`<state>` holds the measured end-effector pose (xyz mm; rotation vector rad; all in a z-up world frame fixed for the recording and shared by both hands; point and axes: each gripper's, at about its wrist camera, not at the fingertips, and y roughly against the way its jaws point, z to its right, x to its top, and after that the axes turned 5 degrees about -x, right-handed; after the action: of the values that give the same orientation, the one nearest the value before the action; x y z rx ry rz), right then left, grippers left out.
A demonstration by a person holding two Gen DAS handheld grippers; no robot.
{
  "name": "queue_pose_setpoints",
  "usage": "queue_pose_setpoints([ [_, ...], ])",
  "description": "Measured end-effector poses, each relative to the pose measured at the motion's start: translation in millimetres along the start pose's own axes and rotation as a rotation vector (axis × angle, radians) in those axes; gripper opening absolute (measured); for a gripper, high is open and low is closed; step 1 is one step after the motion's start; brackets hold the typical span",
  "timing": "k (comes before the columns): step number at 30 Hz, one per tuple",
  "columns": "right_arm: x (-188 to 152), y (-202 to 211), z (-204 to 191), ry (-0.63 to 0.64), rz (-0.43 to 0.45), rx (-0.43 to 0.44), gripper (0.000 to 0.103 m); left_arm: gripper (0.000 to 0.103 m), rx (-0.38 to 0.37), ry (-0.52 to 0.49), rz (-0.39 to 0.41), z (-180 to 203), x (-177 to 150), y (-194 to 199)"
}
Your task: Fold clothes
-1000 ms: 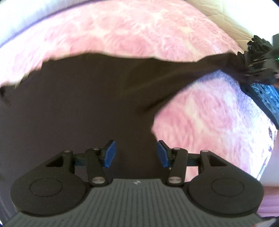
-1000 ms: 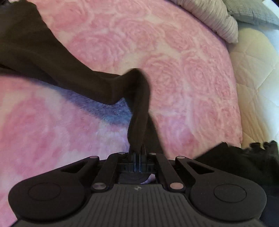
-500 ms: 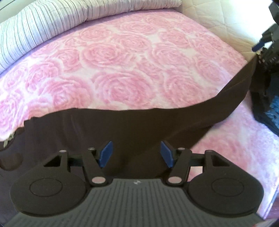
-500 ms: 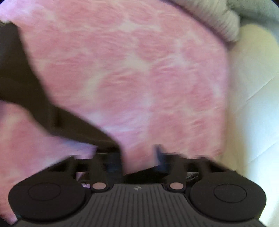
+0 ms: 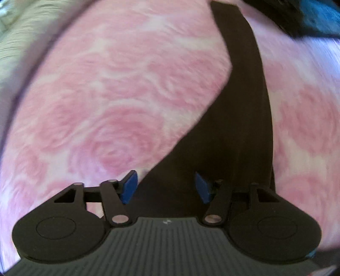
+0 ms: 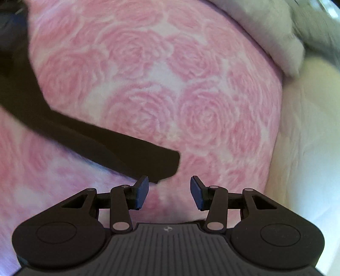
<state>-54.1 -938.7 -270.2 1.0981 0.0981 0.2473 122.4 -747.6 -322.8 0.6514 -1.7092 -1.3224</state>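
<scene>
A dark brown garment (image 5: 240, 118) lies on a pink rose-patterned blanket (image 5: 106, 106). In the left wrist view it runs as a long strip from the top right down under my left gripper (image 5: 165, 186), which is open with the cloth below the gap between its blue pads. In the right wrist view a narrow sleeve-like end of the dark garment (image 6: 110, 146) lies flat from the upper left to just ahead of my right gripper (image 6: 169, 192). That gripper is open and holds nothing; the cloth's tip sits beside its left pad (image 6: 142, 192).
Pale striped pillows (image 6: 265, 36) lie along the far edge of the pink blanket (image 6: 191, 95). A cream quilt (image 6: 308, 138) borders it on the right. A dark object with blue parts (image 5: 308, 19) shows at the top right of the left wrist view.
My right gripper let go of the sleeve, which now lies flat on the blanket, and its jaws have opened. The left gripper stayed open and swung so the garment now runs lengthwise ahead.
</scene>
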Motion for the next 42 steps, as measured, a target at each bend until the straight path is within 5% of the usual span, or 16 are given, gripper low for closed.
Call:
queue_pose_setpoints([
  [2,0,-5,-1,0.161,0.033,0.021,0.049,0.033,-0.035,-0.029,-0.017,0,2,-4],
  [4,-2,-9,-7,0.322,0.06,0.105,0.05,0.005,-0.052,-0.042,-0.016,1,3,-2],
  [8,-5,-23,-24,0.601,0.095,0.174,0.052,0.002,-0.017,0.081,0.068,-5,-6,15],
  [11,1,-42,-37,0.651,0.108,0.18,0.05,0.002,0.005,0.162,0.105,-7,-17,19],
  [13,5,-55,-45,0.656,0.09,0.199,0.042,0.002,0.016,0.219,0.131,-8,-23,24],
  [14,6,-60,-48,0.656,0.073,0.199,0.027,0.002,0.022,0.242,0.15,-9,-26,28],
  [15,7,-63,-50,0.648,0.047,0.195,0.002,0.002,0.026,0.263,0.17,-9,-28,34],
  [22,13,-2,-11,0.559,-0.124,0.378,0.0,0.002,0.056,0.431,0.284,-17,-42,83],
  [24,21,2,3,0.519,-0.136,0.352,0.0,0.003,0.083,0.49,0.26,-25,-37,69],
  [25,27,-5,7,0.491,-0.144,0.297,0.003,0.006,0.095,0.521,0.24,-29,-34,59],
  [27,39,-31,13,0.424,-0.181,0.131,0.036,0.01,0.104,0.582,0.213,-34,-28,41],
  [30,49,-44,17,0.296,-0.163,0.046,0.035,0.018,0.101,0.558,0.232,-13,-18,44],
  [35,47,-22,8,0.119,-0.085,0.117,0.036,0.024,0.094,0.52,0.265,20,-1,49],
  [39,30,14,-10,-0.148,0.008,0.185,0.037,0.024,0.089,0.489,0.291,47,12,54],
  [42,14,31,-43,-0.279,0.04,0.273,0.037,0.024,0.012,0.451,0.304,72,51,32],
])
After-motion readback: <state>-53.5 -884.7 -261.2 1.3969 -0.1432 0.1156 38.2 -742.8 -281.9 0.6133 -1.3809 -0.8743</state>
